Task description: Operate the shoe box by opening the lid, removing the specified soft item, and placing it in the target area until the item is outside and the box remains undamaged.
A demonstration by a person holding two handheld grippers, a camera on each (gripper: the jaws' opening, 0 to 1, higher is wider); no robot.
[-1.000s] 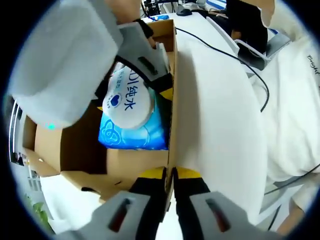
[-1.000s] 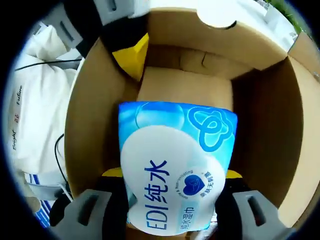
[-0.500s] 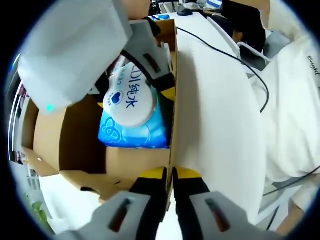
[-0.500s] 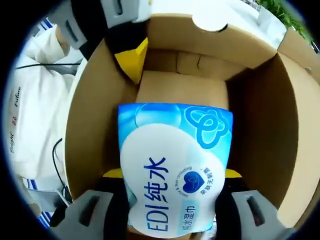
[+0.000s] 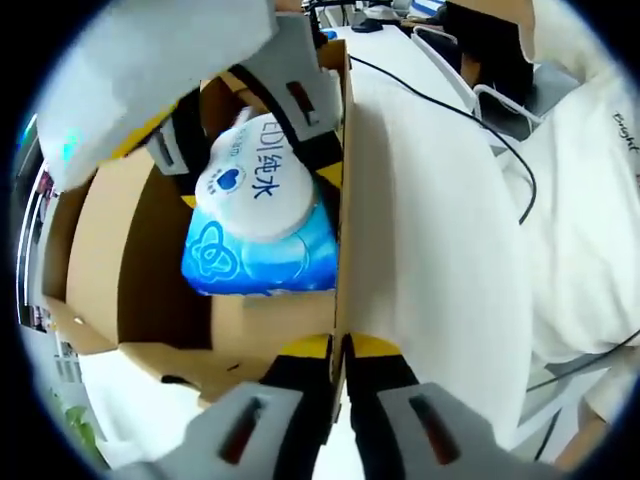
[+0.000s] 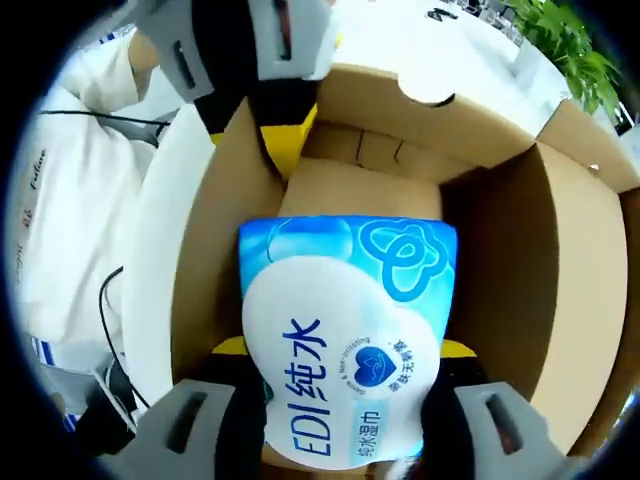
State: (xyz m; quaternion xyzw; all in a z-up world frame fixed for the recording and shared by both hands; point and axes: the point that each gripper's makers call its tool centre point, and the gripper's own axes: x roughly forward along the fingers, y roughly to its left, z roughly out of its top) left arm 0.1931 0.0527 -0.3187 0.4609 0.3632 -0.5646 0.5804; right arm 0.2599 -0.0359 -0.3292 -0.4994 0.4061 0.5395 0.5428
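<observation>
The left gripper (image 5: 342, 352) pinches the shoe box (image 5: 150, 250) lid edge (image 5: 345, 200) to hold it open and steady, while the right gripper (image 6: 340, 375), jaws clamped on the blue wet-wipes pack (image 6: 345, 350), holds it above the box floor, not yet outside.

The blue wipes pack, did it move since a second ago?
Yes. The right gripper, shut on the wipes pack, has lifted it higher out of the shoe box. The left gripper stays clamped on the box's side wall, and the box itself looks unmoved.
</observation>
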